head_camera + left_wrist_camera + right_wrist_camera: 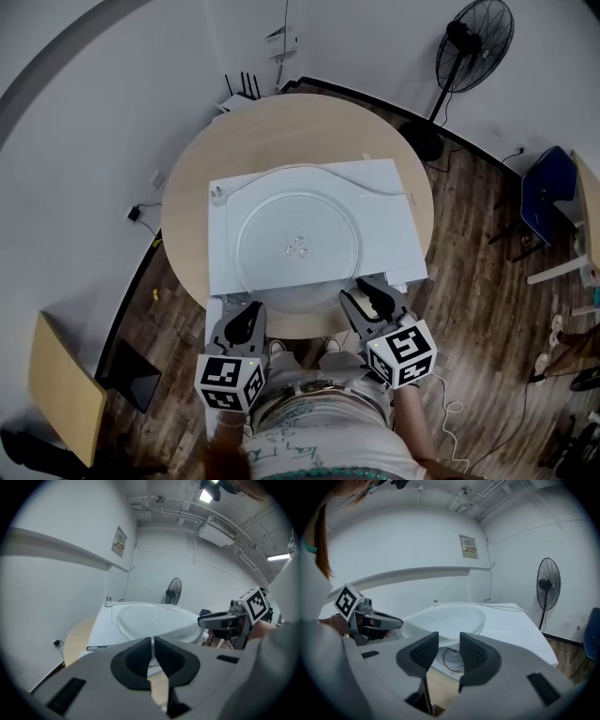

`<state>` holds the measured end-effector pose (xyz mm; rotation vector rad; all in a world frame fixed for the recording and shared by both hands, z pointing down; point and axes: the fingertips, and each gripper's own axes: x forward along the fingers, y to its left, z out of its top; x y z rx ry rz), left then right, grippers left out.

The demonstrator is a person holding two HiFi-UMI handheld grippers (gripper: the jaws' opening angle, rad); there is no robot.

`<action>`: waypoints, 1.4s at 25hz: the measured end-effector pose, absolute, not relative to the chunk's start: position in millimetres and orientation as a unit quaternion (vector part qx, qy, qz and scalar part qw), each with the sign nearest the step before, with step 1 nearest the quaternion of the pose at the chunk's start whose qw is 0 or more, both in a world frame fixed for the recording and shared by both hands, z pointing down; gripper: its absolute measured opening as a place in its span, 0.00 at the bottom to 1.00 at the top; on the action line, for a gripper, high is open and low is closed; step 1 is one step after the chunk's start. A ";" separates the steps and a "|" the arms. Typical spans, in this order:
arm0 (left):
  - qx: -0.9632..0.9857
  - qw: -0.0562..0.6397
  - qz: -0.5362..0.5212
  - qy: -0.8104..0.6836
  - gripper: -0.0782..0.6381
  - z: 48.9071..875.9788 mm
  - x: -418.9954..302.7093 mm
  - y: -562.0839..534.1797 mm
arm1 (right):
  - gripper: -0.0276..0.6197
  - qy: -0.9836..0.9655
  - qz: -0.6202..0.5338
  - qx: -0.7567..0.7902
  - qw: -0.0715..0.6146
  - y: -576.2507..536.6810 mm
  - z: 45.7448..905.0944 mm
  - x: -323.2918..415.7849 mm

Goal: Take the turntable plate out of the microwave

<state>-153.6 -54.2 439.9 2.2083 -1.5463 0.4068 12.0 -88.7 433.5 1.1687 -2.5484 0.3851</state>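
Observation:
The clear glass turntable plate [298, 248] lies flat on top of the white microwave [398, 192], its near rim overhanging the front edge. My left gripper [251, 314] is at the microwave's front left, shut with nothing between its pads, just short of the plate's rim [157, 620]. My right gripper [366, 292] is at the front right, open, with its pads apart and empty in the right gripper view [449, 641]. The plate's rim [445, 618] lies just beyond them. Below it a ring [454, 658] shows in the microwave's cavity.
The microwave stands on a round wooden table [187, 187] near the wall. Its power cord [375, 183] lies across its top. A standing fan [473, 42] and a blue chair [548, 192] stand to the right on the wooden floor. A wooden board [61, 384] is at lower left.

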 end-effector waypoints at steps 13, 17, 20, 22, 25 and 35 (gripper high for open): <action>0.798 0.214 0.136 -0.546 0.15 442.1 -142.6 -70.5 | 0.22 -0.875 0.136 0.425 0.189 -110.1 435.8 19.0; 0.796 0.213 0.134 -0.550 0.15 441.8 -141.0 -79.0 | 0.21 -0.871 0.154 0.423 0.194 -118.9 436.6 19.7; 0.794 0.212 0.132 -0.554 0.15 442.9 -142.0 -86.1 | 0.21 -0.871 0.156 0.419 0.203 -125.8 437.7 18.4; 0.793 0.213 0.132 -0.556 0.15 443.9 -142.0 -90.3 | 0.21 -0.871 0.154 0.416 0.211 -130.4 438.6 17.7; 0.792 0.213 0.132 -0.557 0.15 443.3 -140.7 -96.2 | 0.21 -0.868 0.144 0.414 0.231 -138.2 437.2 17.3; 0.791 0.219 0.132 -0.557 0.15 444.5 -140.9 -111.1 | 0.19 -0.864 0.155 0.399 0.265 -154.6 439.4 13.3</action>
